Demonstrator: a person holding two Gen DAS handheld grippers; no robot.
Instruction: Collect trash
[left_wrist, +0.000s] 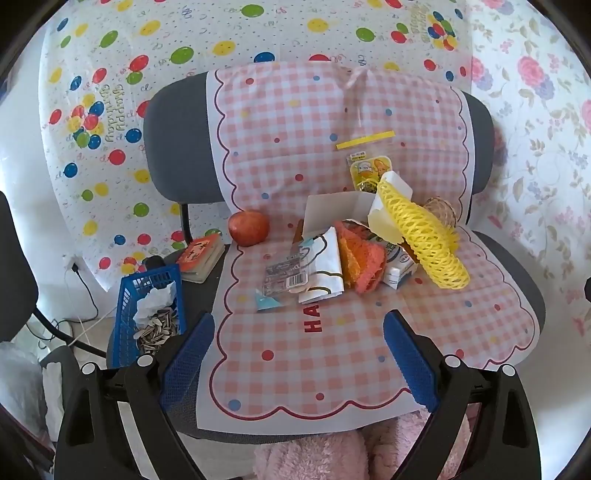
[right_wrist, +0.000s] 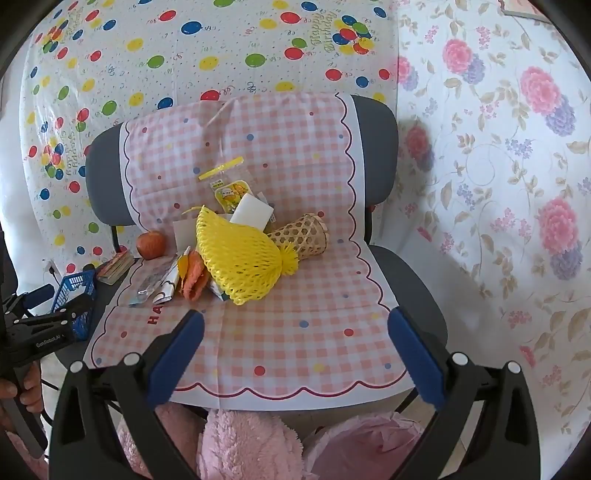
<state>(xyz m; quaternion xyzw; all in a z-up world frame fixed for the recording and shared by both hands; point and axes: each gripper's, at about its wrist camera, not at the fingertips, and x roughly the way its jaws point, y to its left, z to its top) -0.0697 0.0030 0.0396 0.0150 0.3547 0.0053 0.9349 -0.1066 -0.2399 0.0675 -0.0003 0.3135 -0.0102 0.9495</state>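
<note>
a: yellow foam netting (left_wrist: 424, 236) lies on top of the heap on the chair seat (right_wrist: 413, 280), over the wrappers (left_wrist: 291, 275) and the little carton (left_wrist: 400, 271). my left gripper (left_wrist: 299, 354) and right gripper (right_wrist: 295, 350) hover short of it, fingers spread wide, nothing between them.

b: risks?

a: i think the net could snag and drag the pile off. the apple (left_wrist: 248, 227) may roll, and the gingham sheet (right_wrist: 295, 339) may slide. the blue basket (left_wrist: 147, 295) sits at the seat's left.
</note>
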